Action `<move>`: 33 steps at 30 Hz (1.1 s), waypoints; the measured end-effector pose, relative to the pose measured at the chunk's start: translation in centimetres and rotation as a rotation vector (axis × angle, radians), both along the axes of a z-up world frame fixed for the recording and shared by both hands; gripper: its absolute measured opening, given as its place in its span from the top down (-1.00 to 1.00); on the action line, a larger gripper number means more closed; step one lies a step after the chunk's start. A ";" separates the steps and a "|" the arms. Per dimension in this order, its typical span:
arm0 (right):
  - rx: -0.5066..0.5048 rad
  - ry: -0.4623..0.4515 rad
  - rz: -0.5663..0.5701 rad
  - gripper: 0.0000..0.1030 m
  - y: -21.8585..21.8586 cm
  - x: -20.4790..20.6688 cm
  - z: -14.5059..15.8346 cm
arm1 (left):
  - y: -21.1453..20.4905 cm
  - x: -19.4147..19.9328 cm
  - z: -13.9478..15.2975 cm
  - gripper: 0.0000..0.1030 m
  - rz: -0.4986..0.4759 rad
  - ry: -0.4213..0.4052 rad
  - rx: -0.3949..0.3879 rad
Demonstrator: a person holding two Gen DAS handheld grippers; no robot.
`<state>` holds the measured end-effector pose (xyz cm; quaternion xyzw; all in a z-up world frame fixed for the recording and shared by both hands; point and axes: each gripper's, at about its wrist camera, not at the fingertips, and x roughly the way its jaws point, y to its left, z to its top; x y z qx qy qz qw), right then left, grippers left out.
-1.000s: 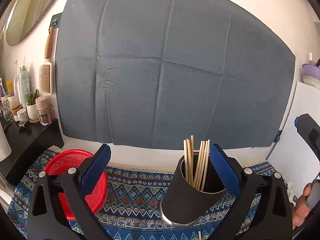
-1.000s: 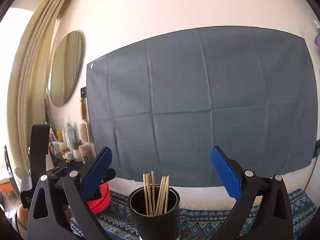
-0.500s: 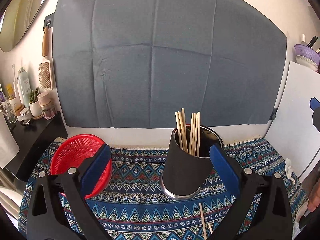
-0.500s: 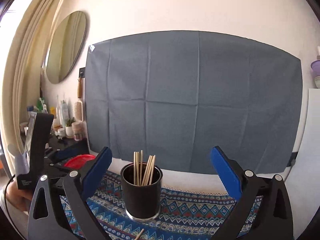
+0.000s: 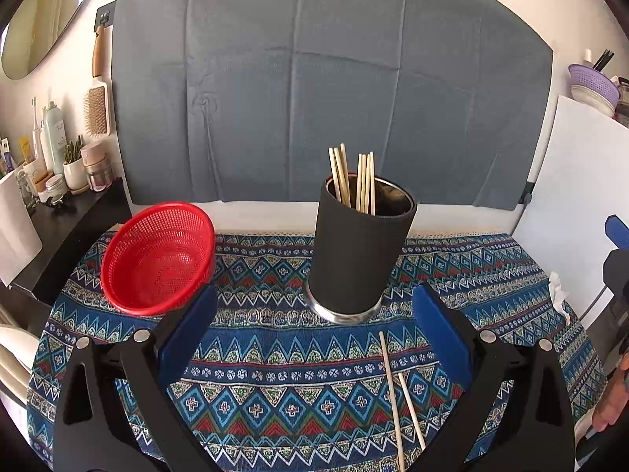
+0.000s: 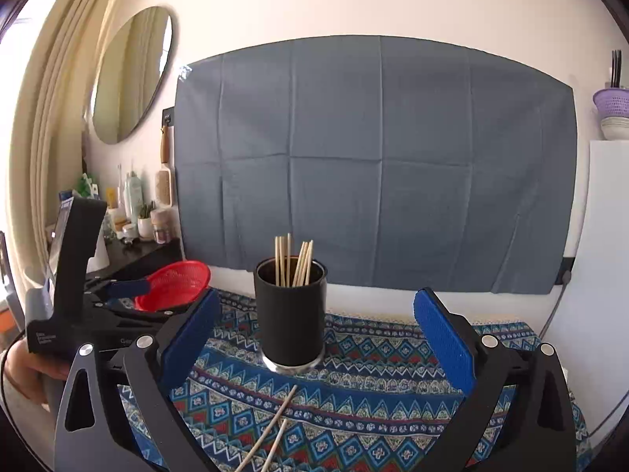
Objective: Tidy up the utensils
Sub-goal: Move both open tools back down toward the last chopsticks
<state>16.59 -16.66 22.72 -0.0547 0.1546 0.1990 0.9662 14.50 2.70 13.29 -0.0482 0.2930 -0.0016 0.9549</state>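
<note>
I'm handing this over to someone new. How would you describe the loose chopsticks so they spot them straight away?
Start at the patterned tablecloth and find the black cup standing upright in its middle. Just in front of the cup, two pale wooden chopsticks lie flat on the cloth. They are the only sticks lying down; the rest stand bunched inside the cup.

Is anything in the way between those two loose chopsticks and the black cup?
Nothing visible. The two chopsticks lie on bare cloth just in front of the cup; the red basket sits off to the side.
</note>
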 end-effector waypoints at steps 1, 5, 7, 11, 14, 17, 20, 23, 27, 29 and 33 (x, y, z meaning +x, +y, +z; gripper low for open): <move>-0.003 0.015 -0.005 -0.84 -0.2 -0.1 -0.6 | -0.1 -0.1 -0.5 -0.88 -0.002 0.012 -0.001; -0.012 0.079 -0.030 -0.84 -1.0 -0.5 -3.3 | -0.2 -0.2 -2.8 -0.88 -0.006 0.070 -0.002; -0.016 0.113 -0.042 -0.84 -1.4 -0.4 -4.7 | -0.2 -0.1 -4.0 -0.88 -0.003 0.105 -0.008; -0.026 0.211 -0.061 -0.84 -1.8 0.1 -7.7 | -0.6 0.5 -6.8 -0.88 -0.003 0.173 0.010; -0.051 0.300 -0.056 -0.84 -1.8 0.6 -10.0 | -1.0 1.3 -8.8 -0.88 -0.028 0.243 -0.004; -0.080 0.398 -0.022 -0.84 -1.6 1.2 -12.2 | -1.4 2.2 -10.4 -0.88 -0.062 0.298 -0.016; -0.115 0.472 -0.004 -0.84 -1.2 1.5 -14.0 | -2.1 3.1 -11.5 -0.88 -0.082 0.351 0.000; -0.141 0.533 0.012 -0.84 -0.8 1.7 -15.4 | -2.5 4.0 -12.6 -0.88 -0.110 0.415 -0.033; -0.174 0.602 0.059 -0.84 0.2 1.8 -16.9 | -2.9 5.0 -13.9 -0.88 -0.119 0.482 -0.074; -0.207 0.617 0.068 -0.84 0.8 1.9 -17.6 | -3.3 5.2 -14.2 -0.88 -0.132 0.487 -0.074; -0.277 0.620 0.064 -0.84 1.8 1.8 -18.7 | -4.5 5.4 -14.2 -0.88 -0.164 0.484 -0.051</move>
